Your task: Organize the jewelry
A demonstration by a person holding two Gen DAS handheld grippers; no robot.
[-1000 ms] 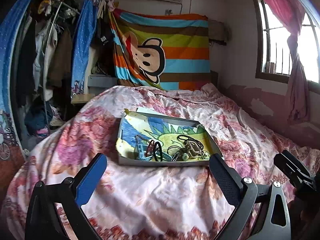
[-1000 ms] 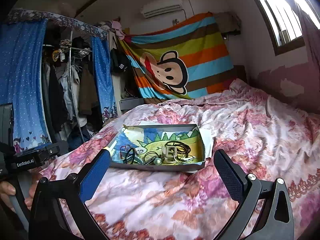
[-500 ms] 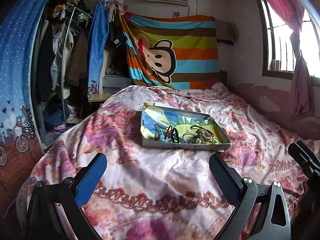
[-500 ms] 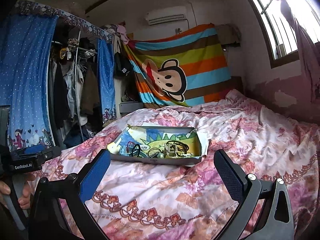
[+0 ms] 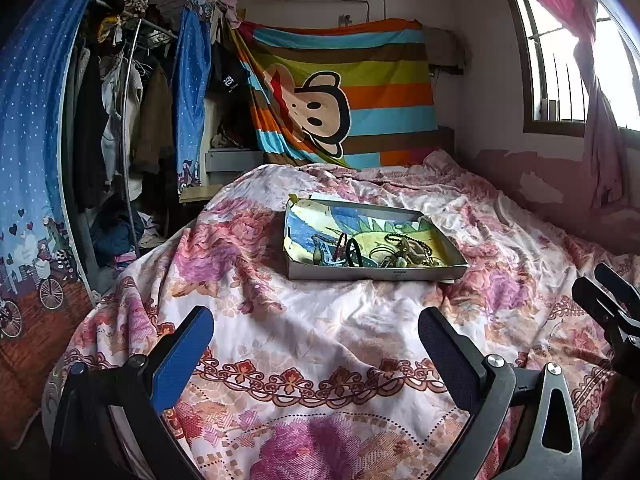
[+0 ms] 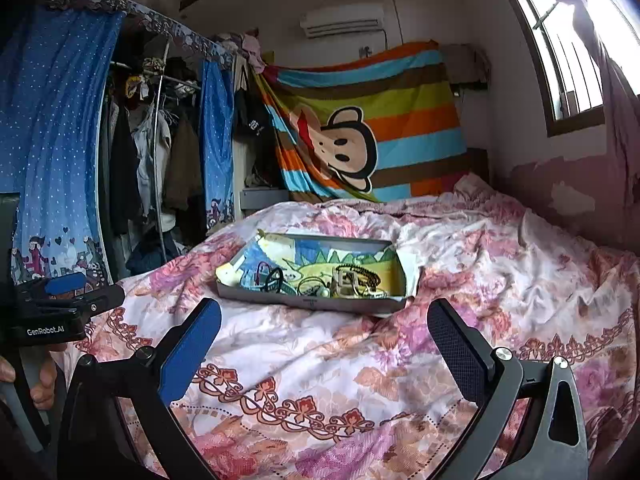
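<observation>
A bed (image 5: 360, 360) under a pink floral quilt (image 6: 460, 248) fills the room, with a striped monkey-print blanket (image 5: 352, 92) hung on the far wall, an open wardrobe (image 5: 120, 128) behind a blue dotted curtain (image 6: 52, 128) at left and a window (image 5: 560, 72) at right. Both handheld grippers hover level above the near end of the bed, aimed toward the headboard. The left gripper (image 5: 316, 340) has its fingers spread wide with nothing between them; in the right wrist view its black body is seen at the left edge, the person's hand (image 6: 40, 376) wrapped round its handle. The right gripper (image 6: 324, 328) is likewise spread wide and empty (its tip shows at the right edge of the left wrist view). Well ahead of both, a shallow grey box (image 5: 372, 272) lined with a colourful drawing lies on the quilt mid-bed, its long axis running roughly left to right and slightly skewed. The jewelry (image 5: 384, 250) is heaped along the box's near side: dark rings and clips (image 6: 272, 278) to the left, gold-toned chains and beads (image 6: 356, 278) to the right. Individual pieces are too tangled to tell apart.
</observation>
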